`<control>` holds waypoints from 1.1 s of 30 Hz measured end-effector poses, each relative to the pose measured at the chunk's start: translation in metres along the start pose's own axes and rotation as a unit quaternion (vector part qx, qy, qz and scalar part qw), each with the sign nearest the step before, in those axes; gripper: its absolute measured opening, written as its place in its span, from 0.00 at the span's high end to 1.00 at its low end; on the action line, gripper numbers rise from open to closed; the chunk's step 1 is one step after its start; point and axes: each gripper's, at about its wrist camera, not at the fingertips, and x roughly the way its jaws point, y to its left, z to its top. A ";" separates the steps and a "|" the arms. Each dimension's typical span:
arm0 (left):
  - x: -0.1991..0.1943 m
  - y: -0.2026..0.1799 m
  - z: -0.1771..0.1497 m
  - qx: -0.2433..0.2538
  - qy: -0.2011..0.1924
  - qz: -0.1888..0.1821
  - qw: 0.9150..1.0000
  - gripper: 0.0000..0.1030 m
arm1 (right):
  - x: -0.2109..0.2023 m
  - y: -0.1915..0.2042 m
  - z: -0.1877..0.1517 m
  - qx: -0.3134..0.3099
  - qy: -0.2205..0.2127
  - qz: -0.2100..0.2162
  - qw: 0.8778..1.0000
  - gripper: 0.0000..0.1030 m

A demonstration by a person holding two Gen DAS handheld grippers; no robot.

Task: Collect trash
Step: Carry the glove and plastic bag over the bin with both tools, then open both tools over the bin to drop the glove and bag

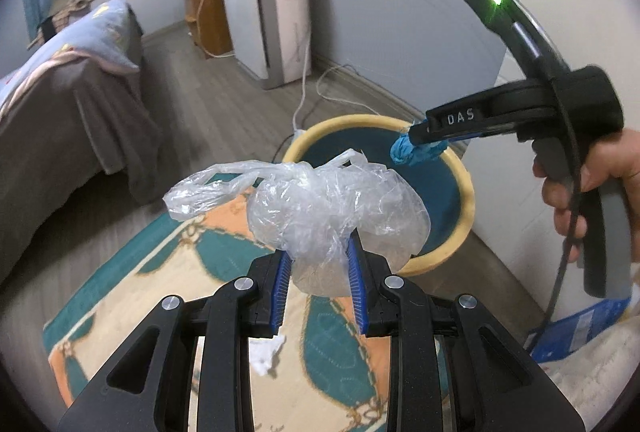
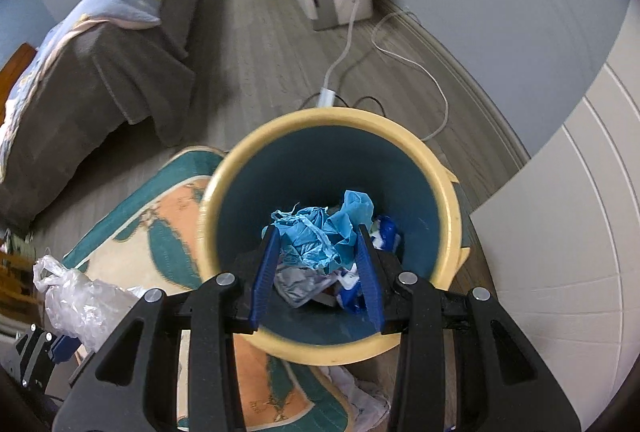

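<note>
Jaws of the right gripper (image 2: 316, 264) pinch a crumpled blue wrapper (image 2: 316, 236) directly over the mouth of the yellow-rimmed bin (image 2: 208, 216). Those of the left gripper (image 1: 318, 280) clamp a clear plastic bag (image 1: 320, 207), held above the patterned rug (image 1: 160, 296) just short of the bin's rim. Inside the bin lie several pieces already: something silvery-grey and some blue-and-white packaging. Judged from this, collection is well under way, with both held pieces yet to be dropped. A white paper scrap (image 1: 268, 356) remains on the rug, and more white litter (image 2: 360, 396) sits by the bin's base.
</note>
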 end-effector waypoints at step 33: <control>0.030 0.011 0.019 -0.018 -0.038 0.030 0.999 0.10 | -0.014 -0.004 0.015 0.037 -0.053 0.017 0.998 0.06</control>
